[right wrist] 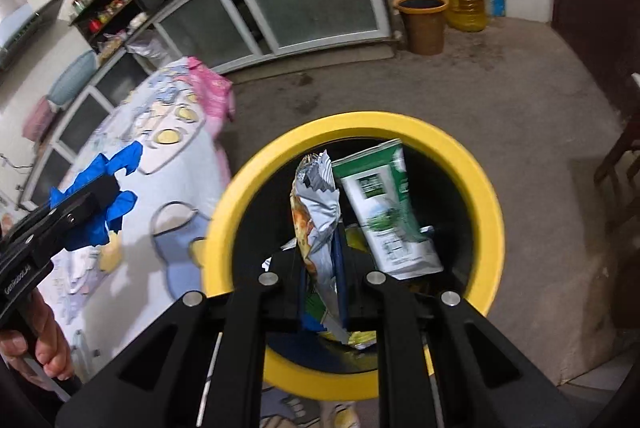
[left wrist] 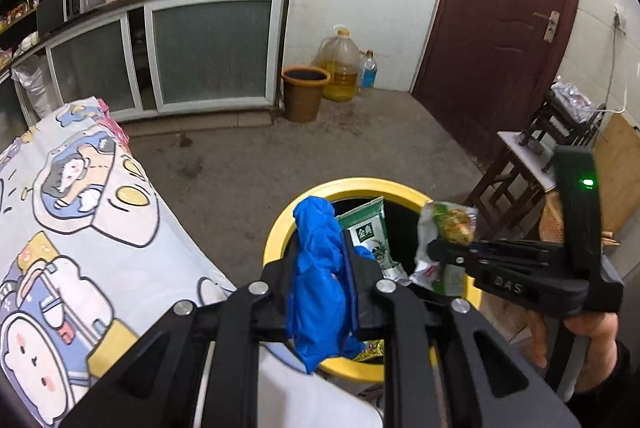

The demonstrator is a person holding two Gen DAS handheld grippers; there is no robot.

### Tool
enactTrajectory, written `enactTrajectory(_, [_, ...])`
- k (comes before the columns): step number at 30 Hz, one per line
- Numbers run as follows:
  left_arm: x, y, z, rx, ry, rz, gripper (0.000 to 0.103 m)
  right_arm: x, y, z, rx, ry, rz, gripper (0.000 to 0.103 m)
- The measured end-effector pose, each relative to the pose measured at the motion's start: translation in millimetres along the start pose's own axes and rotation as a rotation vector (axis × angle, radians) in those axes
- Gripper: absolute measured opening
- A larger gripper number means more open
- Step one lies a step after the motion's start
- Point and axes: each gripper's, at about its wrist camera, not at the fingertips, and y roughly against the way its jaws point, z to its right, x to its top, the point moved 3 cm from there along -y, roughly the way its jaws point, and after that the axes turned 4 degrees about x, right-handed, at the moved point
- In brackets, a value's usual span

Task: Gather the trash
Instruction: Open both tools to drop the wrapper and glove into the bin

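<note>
My left gripper [left wrist: 320, 292] is shut on a crumpled blue glove [left wrist: 316, 268], held at the near-left rim of the yellow-rimmed trash bin [left wrist: 280, 224]. It also shows in the right wrist view [right wrist: 94, 204], with the glove [right wrist: 116, 184] over the table. My right gripper [right wrist: 322, 268] is shut on a silver snack wrapper [right wrist: 318, 220], held above the bin's opening [right wrist: 224, 212]. It shows in the left wrist view [left wrist: 434, 246] with the wrapper [left wrist: 444, 228]. A green and white packet [left wrist: 370, 232] [right wrist: 386, 212] stands inside the bin.
A table with a cartoon-print cloth [left wrist: 80, 228] [right wrist: 160, 148] stands left of the bin. A brown bucket [left wrist: 304, 92], oil jug [left wrist: 340, 64] and bottle [left wrist: 368, 68] sit by the far wall. A wooden stool [left wrist: 516, 164] is at right, a dark red door [left wrist: 496, 8] behind.
</note>
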Motion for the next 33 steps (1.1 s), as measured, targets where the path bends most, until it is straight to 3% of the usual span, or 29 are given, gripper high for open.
enactTrajectory(7, [-2,-37,3,0.017,0.026,-0.047,0.017,2,-15,13,-0.041,-0.025,-0.02,0.013])
enactTrajectory(16, [3,-50,10,0.01,0.04,-0.06,0.017,8,-20,15,-0.051,-0.035,-0.036,0.014])
enactTrajectory(20, [4,-50,9,0.02,0.066,-0.062,0.035,8,-19,16,-0.057,-0.06,-0.051,0.022])
enactTrajectory(22, [5,-48,7,0.023,0.088,-0.055,0.044,8,-14,17,-0.061,-0.066,-0.042,0.033])
enactTrajectory(24, [5,-45,6,0.033,0.092,-0.046,0.066,7,-10,16,-0.069,-0.071,-0.036,0.044])
enactTrajectory(26, [5,-39,4,0.053,0.101,-0.031,0.078,6,-7,15,-0.082,-0.064,-0.037,0.047])
enactTrajectory(33, [1,-8,-12,0.072,0.157,0.008,0.091,-1,12,8,-0.129,-0.057,-0.009,0.051])
